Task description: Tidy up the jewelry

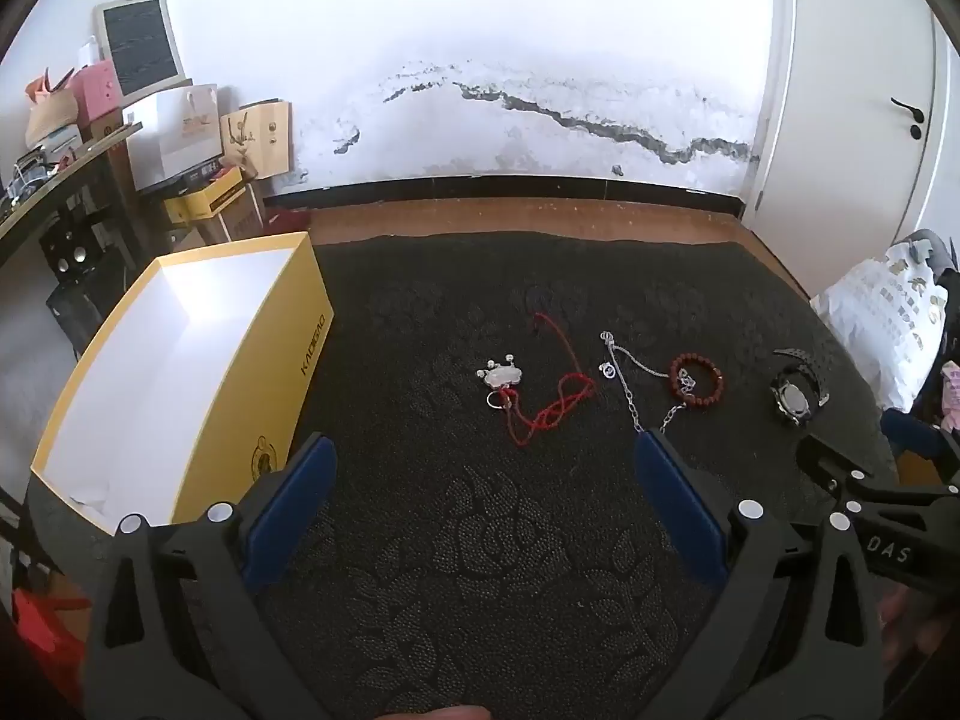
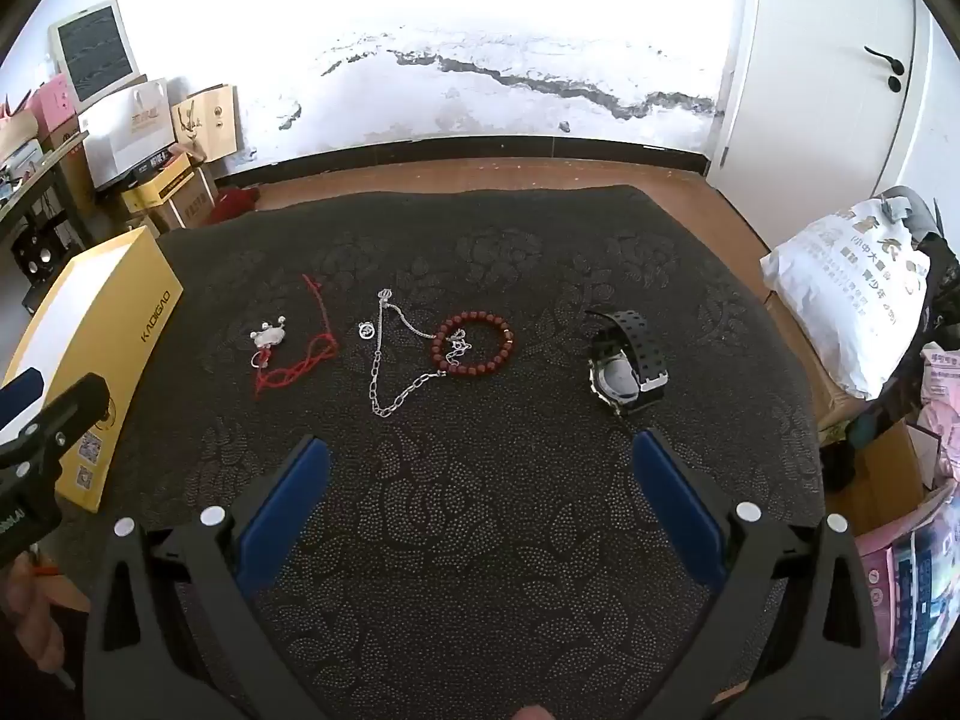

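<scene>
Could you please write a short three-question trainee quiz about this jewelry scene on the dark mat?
1. True or false: the yellow box already holds jewelry.
2. Which piece lies nearest the box: A the watch, B the red cord pendant, C the bead bracelet?
3. How do the jaws of the left gripper and right gripper stand?

Key: 1 false, no jewelry shows inside; 2 B; 3 both open, holding nothing.
</scene>
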Demonstrator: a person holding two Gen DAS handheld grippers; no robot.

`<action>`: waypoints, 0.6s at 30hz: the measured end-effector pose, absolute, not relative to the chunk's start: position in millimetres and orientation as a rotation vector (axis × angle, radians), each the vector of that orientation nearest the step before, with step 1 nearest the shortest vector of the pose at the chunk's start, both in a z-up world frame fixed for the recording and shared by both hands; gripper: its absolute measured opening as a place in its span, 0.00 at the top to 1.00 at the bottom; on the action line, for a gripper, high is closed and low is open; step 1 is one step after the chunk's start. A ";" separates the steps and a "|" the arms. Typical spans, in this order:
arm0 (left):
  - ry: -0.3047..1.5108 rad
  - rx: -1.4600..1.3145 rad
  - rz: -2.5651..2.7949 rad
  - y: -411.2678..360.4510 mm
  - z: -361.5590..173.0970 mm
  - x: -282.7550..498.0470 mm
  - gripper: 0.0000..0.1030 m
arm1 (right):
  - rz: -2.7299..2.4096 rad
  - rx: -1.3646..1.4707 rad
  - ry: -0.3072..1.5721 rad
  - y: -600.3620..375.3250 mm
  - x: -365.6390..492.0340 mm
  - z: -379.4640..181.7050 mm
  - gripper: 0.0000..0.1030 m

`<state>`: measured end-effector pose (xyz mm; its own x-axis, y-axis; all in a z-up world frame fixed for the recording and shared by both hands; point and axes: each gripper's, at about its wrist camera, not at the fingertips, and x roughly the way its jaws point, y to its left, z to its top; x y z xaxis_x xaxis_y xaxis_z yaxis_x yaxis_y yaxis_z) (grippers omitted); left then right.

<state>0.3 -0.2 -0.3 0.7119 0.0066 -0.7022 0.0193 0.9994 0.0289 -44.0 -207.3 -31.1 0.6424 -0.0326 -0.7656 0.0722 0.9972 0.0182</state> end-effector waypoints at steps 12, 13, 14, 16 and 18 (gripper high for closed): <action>0.785 0.034 -0.002 6.5 -1.1 4.1 0.06 | -0.056 0.046 0.876 -211.1 -42.9 -28.6 0.05; 0.781 0.037 -0.001 3.0 -3.1 1.4 0.06 | -0.055 0.045 0.875 -211.4 -42.4 -28.2 0.05; 0.783 0.038 -0.001 2.2 -3.1 1.7 0.06 | -0.055 0.044 0.876 -211.7 -41.9 -27.8 0.05; 0.782 0.036 -0.002 3.1 -3.4 1.6 0.06 | -0.056 0.043 0.876 -206.5 -43.6 -30.5 0.05; 0.781 0.036 -0.003 3.5 -3.4 1.5 0.06 | -0.057 0.042 0.877 -206.1 -42.7 -31.1 0.05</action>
<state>1.5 3.5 -3.4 0.7102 0.0104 -0.7039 0.0166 0.9994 0.0315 -42.7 -206.1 -31.1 0.6382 -0.0328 -0.7692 0.0673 0.9976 0.0133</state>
